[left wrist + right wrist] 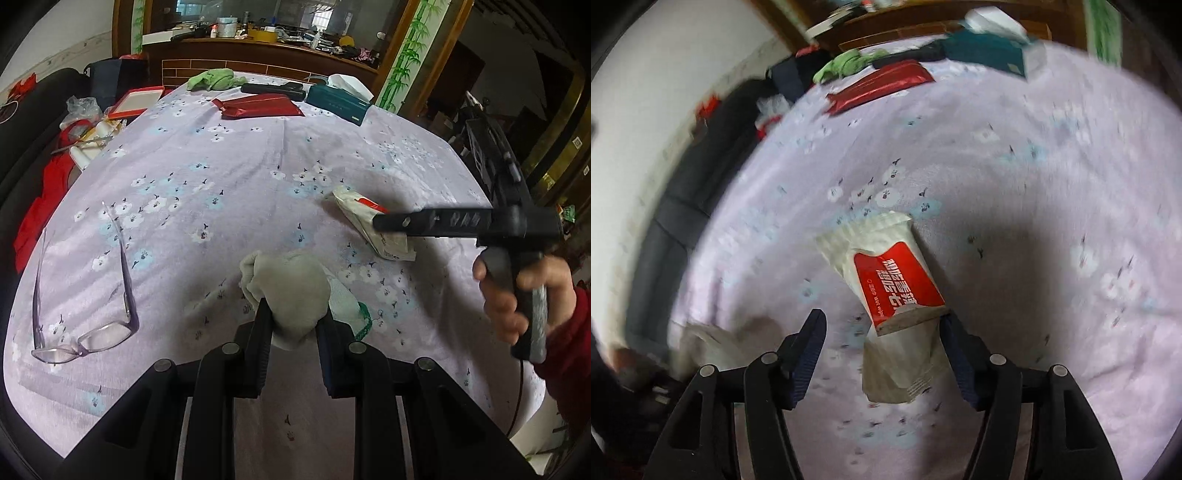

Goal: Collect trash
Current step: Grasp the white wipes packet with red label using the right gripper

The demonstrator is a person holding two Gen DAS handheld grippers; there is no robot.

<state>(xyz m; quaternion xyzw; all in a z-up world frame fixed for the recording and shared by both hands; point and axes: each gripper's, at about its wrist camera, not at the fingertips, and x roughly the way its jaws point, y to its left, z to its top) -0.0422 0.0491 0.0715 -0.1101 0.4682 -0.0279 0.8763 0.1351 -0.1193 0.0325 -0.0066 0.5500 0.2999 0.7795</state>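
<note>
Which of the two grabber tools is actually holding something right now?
The left gripper: its jaws pinch a grey-white glove. The right gripper is open, only straddling the wet-wipe packet.

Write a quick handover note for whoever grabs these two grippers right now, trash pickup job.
Left gripper: jaws shut on the grey work glove, low over the floral tablecloth.
Right gripper: jaws open, around the near end of the wet wipe packet, not yet closed on it. The packet lies flat on the cloth.
Done: glove gripped. No bin visible in either view.
Left: close on the packet, then carry both off to the trash.
Probably not trash, so leave: glasses at the near left, red pouch, teal tissue box and green cloth at the far end.
</note>
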